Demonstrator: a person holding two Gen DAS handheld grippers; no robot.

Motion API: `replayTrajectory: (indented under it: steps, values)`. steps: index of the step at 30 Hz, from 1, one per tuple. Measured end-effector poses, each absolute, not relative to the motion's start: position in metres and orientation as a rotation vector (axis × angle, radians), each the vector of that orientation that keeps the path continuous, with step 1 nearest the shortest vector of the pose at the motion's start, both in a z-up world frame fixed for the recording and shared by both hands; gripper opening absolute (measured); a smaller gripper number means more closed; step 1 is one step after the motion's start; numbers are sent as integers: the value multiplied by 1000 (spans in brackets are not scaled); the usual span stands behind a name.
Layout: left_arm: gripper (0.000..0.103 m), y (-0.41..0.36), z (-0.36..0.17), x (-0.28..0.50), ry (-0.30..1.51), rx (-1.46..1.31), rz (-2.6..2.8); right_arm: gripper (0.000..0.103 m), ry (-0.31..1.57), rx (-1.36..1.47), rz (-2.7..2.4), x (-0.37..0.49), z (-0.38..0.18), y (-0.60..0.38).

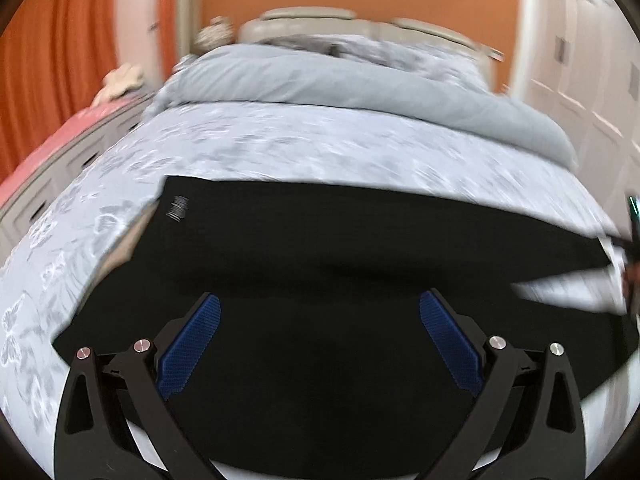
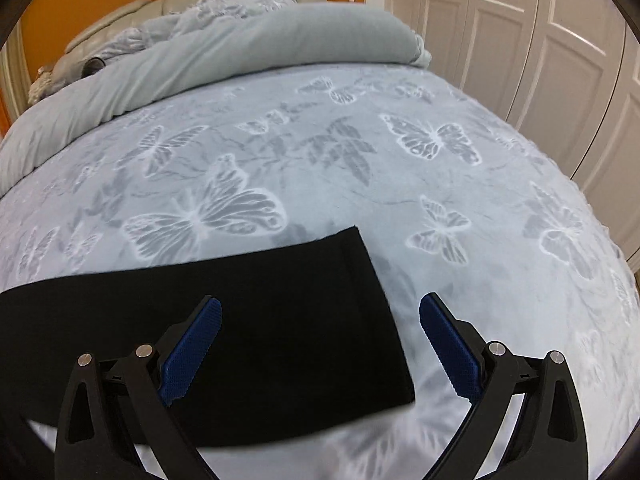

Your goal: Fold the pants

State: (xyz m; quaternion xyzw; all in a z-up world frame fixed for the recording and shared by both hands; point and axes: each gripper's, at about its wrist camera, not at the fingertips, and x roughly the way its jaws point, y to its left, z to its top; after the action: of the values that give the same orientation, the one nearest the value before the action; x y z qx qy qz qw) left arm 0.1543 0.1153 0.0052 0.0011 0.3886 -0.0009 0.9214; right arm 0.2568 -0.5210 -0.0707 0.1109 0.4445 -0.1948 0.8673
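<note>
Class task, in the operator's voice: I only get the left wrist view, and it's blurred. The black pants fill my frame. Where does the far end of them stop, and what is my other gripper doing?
Observer: In the right wrist view the pants end in a straight hem edge, lying flat on the butterfly bedspread.
Operator: Is the right gripper holding that end?
Observer: No. The right gripper is open, with nothing between its blue pads; one sits over the cloth, the other over bare bedspread.
Operator: Anything past the hem I should watch for?
Observer: Only bedspread, then white panelled doors beyond the bed's edge.
</note>
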Motion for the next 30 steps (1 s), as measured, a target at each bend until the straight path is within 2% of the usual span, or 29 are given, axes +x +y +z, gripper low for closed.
replayTrajectory:
  steps: [7,13,16,18,19,20,21,22,30]
  values:
    - [98,230,4,308,888,-91,254,97,951,282,-384,278,-97,-538]
    - [98,285,-38,384,986,-103,365,97,944,263,-383,291,-101,-532]
    - [97,294,-56,395,1013,-122,365,88,946,216,-376,294,-99,-522]
    - [76,294,-63,397,1013,-145,327,74,941,192,-374,293,-97,-517]
    - [43,294,-67,399,1030,-156,307,55,936,188,-378,292,-95,-517]
    - [22,295,-69,400,1046,-163,318,27,932,195,-381,291,-93,-518]
    - [22,297,-69,400,1048,-178,318,13,929,224,-379,288,-89,-522]
    - [21,297,-64,397,1034,-183,320,8,924,249,-372,286,-87,-524]
    - [15,285,20,343,857,-197,223,8,783,285,-345,231,-20,-525]
